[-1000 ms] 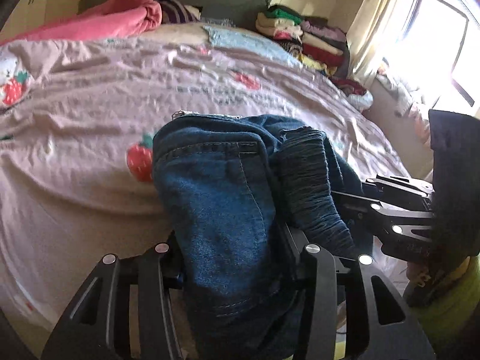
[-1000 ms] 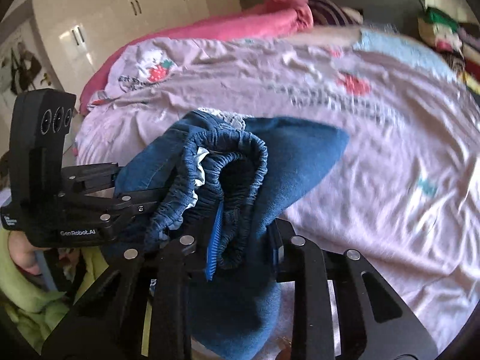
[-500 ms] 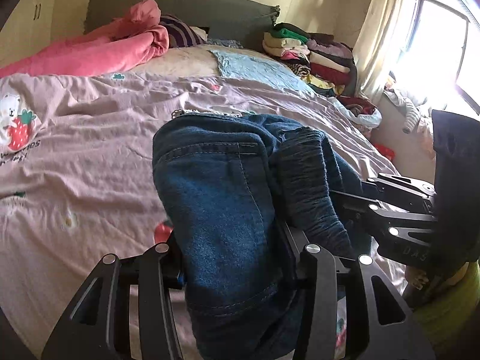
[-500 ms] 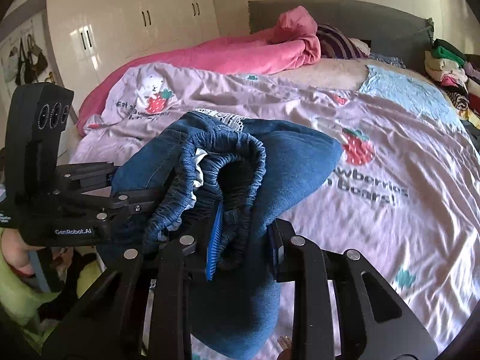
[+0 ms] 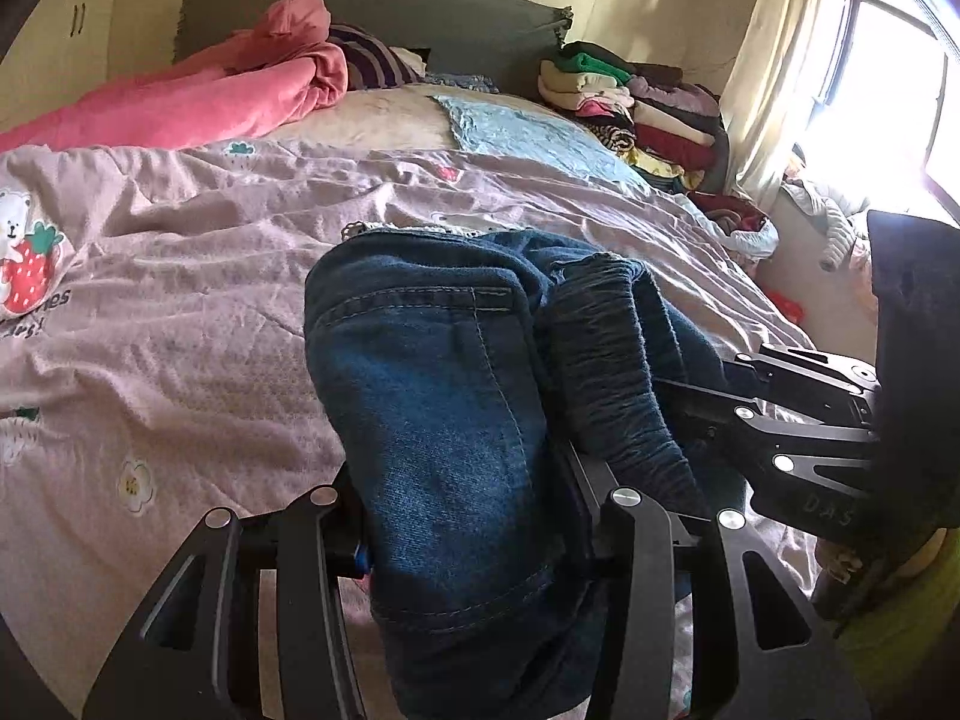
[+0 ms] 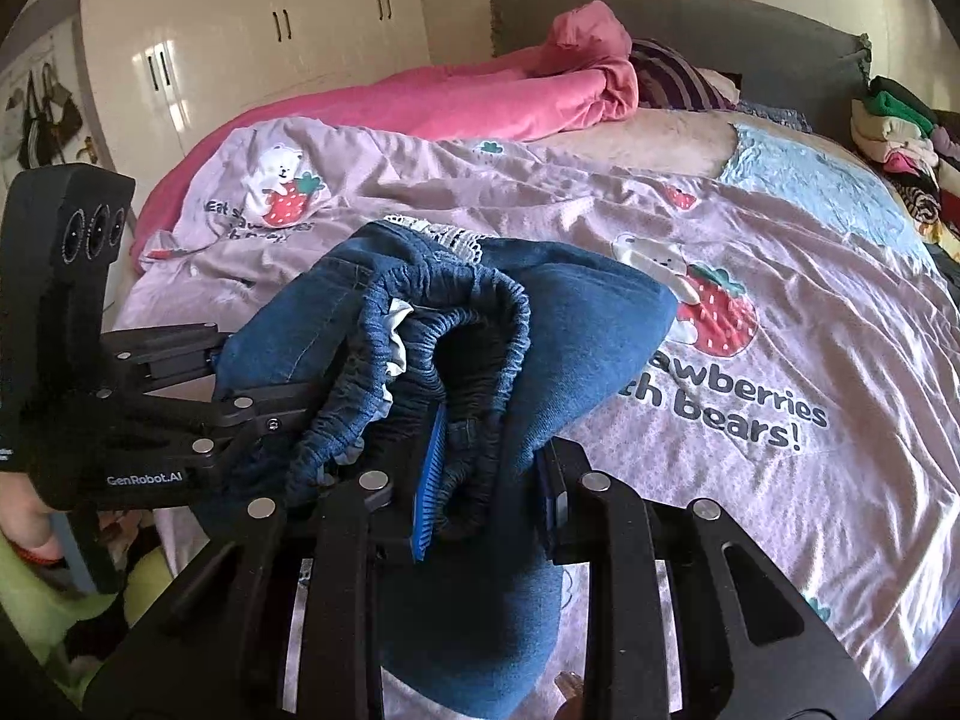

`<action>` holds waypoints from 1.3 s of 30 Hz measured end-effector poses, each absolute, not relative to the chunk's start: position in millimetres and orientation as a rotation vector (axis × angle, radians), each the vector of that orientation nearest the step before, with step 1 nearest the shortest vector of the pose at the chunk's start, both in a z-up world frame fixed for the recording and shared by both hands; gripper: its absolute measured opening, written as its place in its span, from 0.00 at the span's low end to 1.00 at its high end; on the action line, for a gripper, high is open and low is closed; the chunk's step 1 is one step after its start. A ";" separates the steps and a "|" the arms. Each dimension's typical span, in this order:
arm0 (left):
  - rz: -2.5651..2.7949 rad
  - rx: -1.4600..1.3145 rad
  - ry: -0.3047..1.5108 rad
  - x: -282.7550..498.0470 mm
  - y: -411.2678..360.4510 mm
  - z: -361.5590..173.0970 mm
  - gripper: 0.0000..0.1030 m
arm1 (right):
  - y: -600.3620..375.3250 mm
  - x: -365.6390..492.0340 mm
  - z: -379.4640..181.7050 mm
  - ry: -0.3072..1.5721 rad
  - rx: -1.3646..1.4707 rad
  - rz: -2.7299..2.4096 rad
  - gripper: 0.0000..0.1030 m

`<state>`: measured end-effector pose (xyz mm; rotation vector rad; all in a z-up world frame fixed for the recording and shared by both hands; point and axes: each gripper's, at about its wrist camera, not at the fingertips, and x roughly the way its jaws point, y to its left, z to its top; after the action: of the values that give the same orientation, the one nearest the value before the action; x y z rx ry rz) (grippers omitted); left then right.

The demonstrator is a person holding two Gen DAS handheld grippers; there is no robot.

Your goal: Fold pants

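Folded blue denim pants (image 5: 444, 420) hang between both grippers above the bed. My left gripper (image 5: 468, 534) is shut on a thick denim fold, which bulges up over its fingers and droops below them. My right gripper (image 6: 486, 480) is shut on the gathered elastic waistband of the same pants (image 6: 456, 324), with one blue pad (image 6: 429, 480) showing beside the cloth. In the left wrist view the right gripper (image 5: 708, 396) enters from the right, its fingertips buried in the denim. Seen from the right wrist, the left gripper (image 6: 264, 384) reaches in from the left. A white lace trim peeks behind the pants.
A pink bedsheet (image 6: 780, 360) with strawberry and bear prints covers the bed. A pink duvet (image 5: 198, 102) and striped pillow lie at the headboard. Folded clothes (image 5: 648, 108) are stacked at the far right by the curtain. White wardrobes (image 6: 240, 48) stand to the left.
Both grippers have drawn back and up from the bed with the pants held between them; more of the sheet, headboard and wardrobes now shows. The grips look unchanged.
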<state>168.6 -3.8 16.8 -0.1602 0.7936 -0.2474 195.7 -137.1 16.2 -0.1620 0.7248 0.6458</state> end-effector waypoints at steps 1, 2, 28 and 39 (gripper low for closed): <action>-0.248 -0.162 0.797 170.9 -3.1 15.6 0.42 | -136.0 197.1 15.0 0.730 -0.165 0.645 0.19; -0.248 -0.166 0.803 172.8 -2.6 13.8 0.42 | -135.5 198.6 13.5 0.736 -0.164 0.643 0.19; -0.237 -0.208 0.917 178.5 2.3 -33.9 0.66 | -155.9 214.4 -34.3 0.908 -0.077 0.503 0.57; -0.223 -0.205 0.850 151.9 4.6 -1.3 0.90 | -173.8 188.8 0.1 0.789 -0.068 0.484 0.79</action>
<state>151.9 4.6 -1.3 -0.2045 0.8502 -0.2235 188.8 -173.8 0.1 -0.0678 0.7889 0.4836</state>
